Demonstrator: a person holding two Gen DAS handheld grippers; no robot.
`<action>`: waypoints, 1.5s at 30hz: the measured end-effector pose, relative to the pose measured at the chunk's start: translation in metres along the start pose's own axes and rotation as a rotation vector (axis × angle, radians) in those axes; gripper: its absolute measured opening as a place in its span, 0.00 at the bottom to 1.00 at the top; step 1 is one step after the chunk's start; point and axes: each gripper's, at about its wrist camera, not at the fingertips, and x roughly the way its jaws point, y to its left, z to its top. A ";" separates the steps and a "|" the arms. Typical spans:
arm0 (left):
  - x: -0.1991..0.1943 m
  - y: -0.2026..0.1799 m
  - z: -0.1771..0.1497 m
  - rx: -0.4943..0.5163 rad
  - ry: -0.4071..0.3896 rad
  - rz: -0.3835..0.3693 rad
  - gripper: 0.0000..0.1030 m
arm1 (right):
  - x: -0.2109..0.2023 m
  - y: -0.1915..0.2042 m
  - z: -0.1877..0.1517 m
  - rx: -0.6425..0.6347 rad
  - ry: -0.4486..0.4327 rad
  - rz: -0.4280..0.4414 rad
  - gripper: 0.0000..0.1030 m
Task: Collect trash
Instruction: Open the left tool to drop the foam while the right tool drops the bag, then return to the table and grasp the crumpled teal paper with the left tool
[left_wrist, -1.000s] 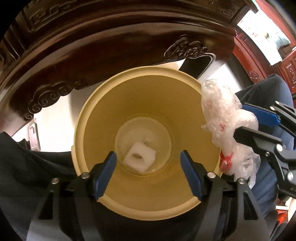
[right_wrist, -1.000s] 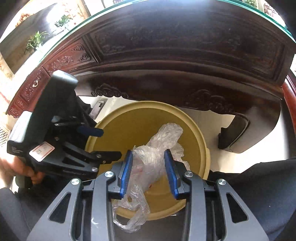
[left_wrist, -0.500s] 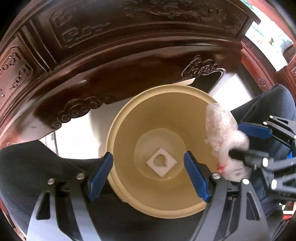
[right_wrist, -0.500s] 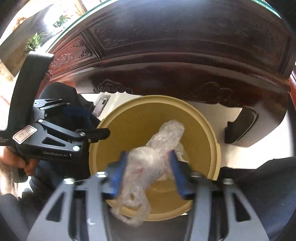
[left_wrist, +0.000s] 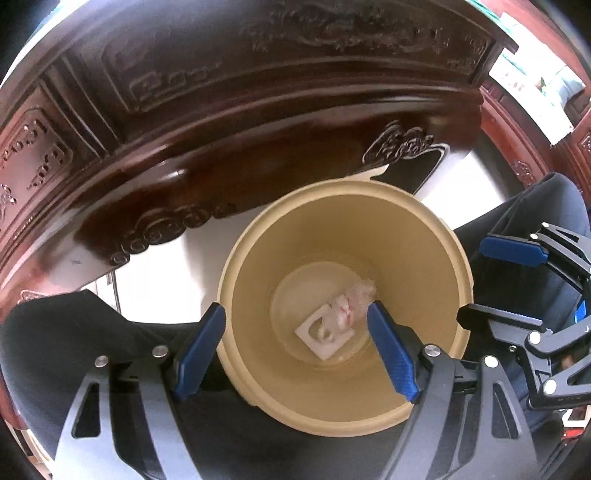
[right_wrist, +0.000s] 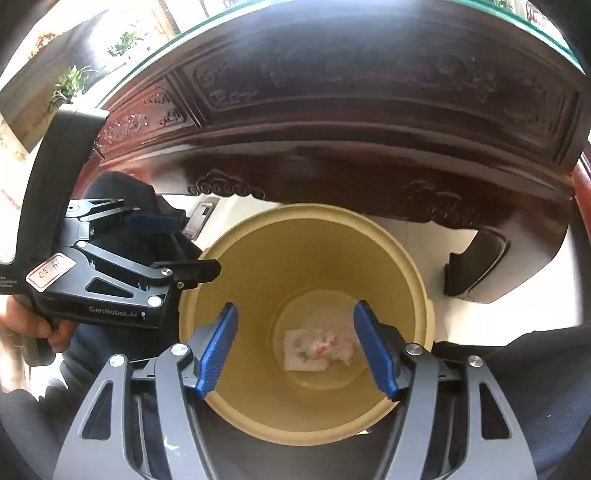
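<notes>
Crumpled plastic wrapper (right_wrist: 325, 345), gripped a second ago, is now released to the bin (right_wrist: 258, 258) bottom; right claw (right_wrist: 295, 350) is opening, empty. Left claw (left_wrist: 295, 350) is held wide, empty.

the near rim of the yellow waste bin (right_wrist: 369, 236) is hidden behind the frame of the right hand-held gripper (right_wrist: 295, 347), and in the left wrist view behind the left hand-held gripper (left_wrist: 295, 350). the crumpled plastic bag (left_wrist: 351, 302) covers a corner of the white square piece (left_wrist: 321, 339) at the bin's bottom; what that piece is cannot be told. the hand (right_wrist: 33, 325) gripping the left tool is cut off by the picture's left edge. the carved wooden table (right_wrist: 369, 122) runs past the edges of both views. the label (right_wrist: 51, 269) writing is hard to read.
</notes>
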 end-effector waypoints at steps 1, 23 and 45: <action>-0.002 -0.001 0.002 0.000 -0.007 0.001 0.77 | -0.002 0.000 0.002 -0.003 -0.006 -0.002 0.62; -0.159 0.046 0.115 -0.122 -0.516 0.077 0.94 | -0.144 0.020 0.127 -0.164 -0.661 -0.070 0.92; -0.095 0.031 0.202 -0.187 -0.411 -0.080 0.51 | -0.144 -0.033 0.171 -0.033 -0.734 -0.031 0.92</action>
